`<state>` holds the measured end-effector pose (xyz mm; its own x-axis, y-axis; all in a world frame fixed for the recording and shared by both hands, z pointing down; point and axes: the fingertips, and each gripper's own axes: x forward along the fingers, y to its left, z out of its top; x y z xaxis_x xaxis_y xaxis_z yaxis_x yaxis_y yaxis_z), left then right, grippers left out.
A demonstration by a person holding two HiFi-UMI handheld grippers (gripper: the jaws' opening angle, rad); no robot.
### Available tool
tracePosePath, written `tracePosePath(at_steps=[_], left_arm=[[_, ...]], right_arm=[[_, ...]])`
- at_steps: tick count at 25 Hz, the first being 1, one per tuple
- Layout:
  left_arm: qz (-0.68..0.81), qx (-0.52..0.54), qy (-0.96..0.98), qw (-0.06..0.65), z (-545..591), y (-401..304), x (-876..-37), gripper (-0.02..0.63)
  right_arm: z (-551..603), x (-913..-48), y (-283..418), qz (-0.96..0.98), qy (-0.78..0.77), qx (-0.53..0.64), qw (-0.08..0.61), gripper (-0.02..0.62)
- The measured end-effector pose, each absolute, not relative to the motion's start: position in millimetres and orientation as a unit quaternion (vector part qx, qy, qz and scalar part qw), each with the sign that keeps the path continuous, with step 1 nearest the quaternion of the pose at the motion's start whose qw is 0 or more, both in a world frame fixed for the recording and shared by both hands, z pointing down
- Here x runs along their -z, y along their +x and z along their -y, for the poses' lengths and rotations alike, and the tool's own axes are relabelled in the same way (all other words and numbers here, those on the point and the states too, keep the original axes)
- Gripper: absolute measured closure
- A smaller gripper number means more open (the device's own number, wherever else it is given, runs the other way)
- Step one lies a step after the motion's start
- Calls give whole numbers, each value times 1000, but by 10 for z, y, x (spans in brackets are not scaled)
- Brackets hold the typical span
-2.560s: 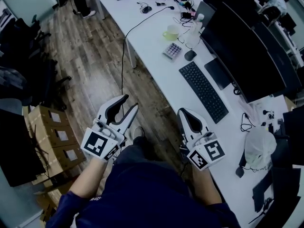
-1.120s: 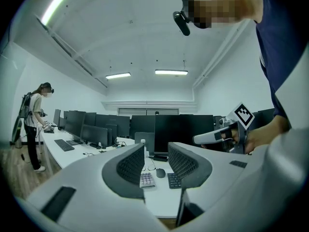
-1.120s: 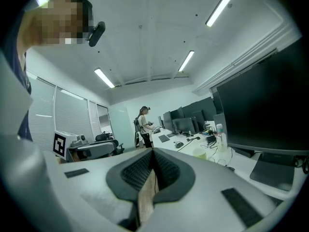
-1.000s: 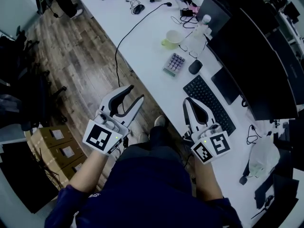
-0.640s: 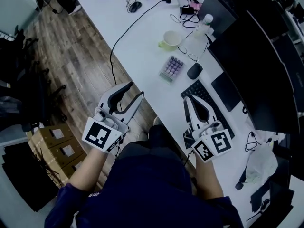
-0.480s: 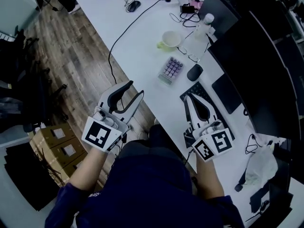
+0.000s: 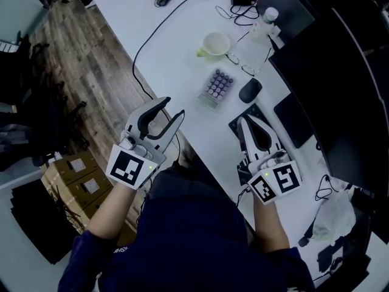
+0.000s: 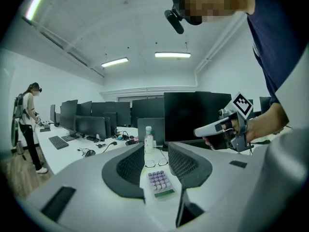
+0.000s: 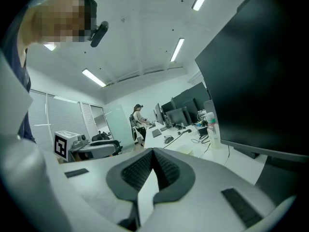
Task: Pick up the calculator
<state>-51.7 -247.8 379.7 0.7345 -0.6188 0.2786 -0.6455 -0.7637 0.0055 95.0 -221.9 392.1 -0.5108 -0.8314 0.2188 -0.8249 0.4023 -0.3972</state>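
The calculator [image 7: 216,87], pale with purple keys, lies flat on the white desk [image 7: 176,47], ahead of both grippers. My left gripper [image 7: 172,107] is open and hangs at the desk's near edge, short of the calculator and apart from it. In the left gripper view the calculator [image 8: 159,181] shows through the gap of the left gripper [image 8: 155,149]. My right gripper [image 7: 246,120] is shut on nothing, over the near end of a black keyboard [image 7: 240,121]. In the right gripper view the right gripper [image 9: 153,151] has its jaws meeting at the tips.
A green mug [image 7: 214,43], glasses [image 7: 240,62] and a black mouse [image 7: 250,90] lie just beyond the calculator. A bottle [image 7: 267,16] and dark monitors [image 7: 328,72] stand at the right. A black cable [image 7: 146,41] crosses the desk. Cardboard boxes [image 7: 79,175] sit on the floor at left.
The whole view has closed in on the desk: the calculator now lies nearer both grippers. The left gripper stayed open and the right stayed shut.
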Motion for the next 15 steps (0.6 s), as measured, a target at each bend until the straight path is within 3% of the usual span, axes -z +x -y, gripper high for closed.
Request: tracePosePath(at_steps=[15], left_arm=[[275, -191, 942, 16, 2650, -209, -4392, 436]], right_arm=[[2486, -4282, 1138, -817, -518, 254, 6, 592]])
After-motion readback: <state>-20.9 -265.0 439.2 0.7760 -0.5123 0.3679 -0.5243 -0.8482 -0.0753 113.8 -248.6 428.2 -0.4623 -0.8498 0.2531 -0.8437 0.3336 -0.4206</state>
